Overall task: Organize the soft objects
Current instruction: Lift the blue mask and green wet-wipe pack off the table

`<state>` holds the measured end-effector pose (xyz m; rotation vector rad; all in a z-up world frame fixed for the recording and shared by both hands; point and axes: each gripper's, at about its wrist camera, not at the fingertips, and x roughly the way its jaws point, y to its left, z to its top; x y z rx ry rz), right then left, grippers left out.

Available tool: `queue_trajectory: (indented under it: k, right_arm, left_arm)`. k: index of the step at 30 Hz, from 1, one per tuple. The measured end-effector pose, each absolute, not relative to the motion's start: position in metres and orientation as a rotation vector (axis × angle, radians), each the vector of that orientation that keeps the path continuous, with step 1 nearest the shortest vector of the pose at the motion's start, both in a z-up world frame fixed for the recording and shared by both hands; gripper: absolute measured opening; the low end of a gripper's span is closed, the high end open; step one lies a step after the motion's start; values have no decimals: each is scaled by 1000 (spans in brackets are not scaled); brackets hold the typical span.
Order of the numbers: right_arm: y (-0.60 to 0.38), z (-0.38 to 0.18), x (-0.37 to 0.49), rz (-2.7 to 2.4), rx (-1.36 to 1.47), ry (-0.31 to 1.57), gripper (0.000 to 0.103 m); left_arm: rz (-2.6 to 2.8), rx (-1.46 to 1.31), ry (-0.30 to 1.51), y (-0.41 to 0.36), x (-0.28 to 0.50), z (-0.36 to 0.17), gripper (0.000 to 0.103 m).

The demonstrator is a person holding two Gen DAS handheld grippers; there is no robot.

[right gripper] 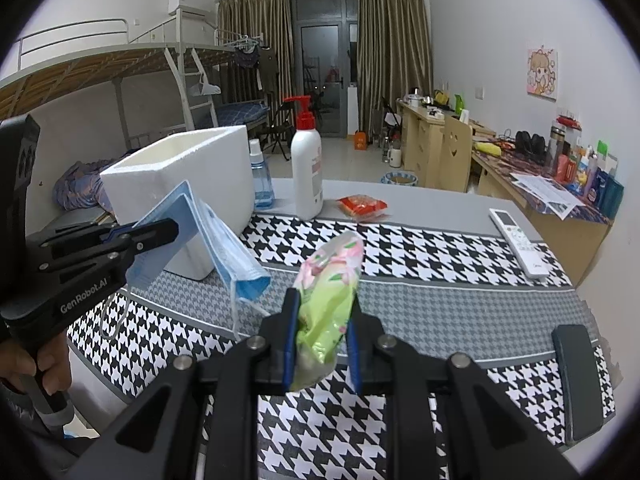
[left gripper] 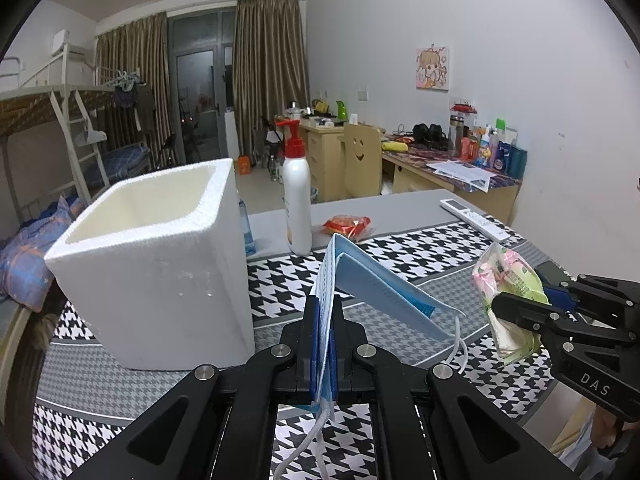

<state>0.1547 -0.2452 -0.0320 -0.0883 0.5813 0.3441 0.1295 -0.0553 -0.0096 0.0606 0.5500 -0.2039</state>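
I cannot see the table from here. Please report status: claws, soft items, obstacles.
Left claw shut on blue face masks. Right claw shut on green tissue pack. Foam box open, unobstructed; red packet on table.

Even, cool indoor light fills both views, and shadows stay soft. The glass door [right gripper: 324,76] at the far end is dark. Fisheye distortion bends the bunk bed [right gripper: 120,60] and walls, and black vignetting closes the corners. The near scene is fairly sharp; distant desk clutter [left gripper: 480,148] looks soft and slightly noisy.
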Motion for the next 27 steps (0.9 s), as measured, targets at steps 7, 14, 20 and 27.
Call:
queue_trajectory:
  k: [7,14,20,27]
  right_arm:
    - [-244,-25,155,343,-97,566,25]
    - [-240,-18,157,345,-111,552,25]
    - [-239,-13,160,350,-115,541,25]
    - [-240,-7,161,353,-119,517,25]
  left_arm:
    - [-207,68,535,-56,129,-4,4]
    - [-207,65,522,-53,131,4,4]
    - [-201,60,503,-50,132,12,4]
    - [-198,63,483,-47,132,21,4]
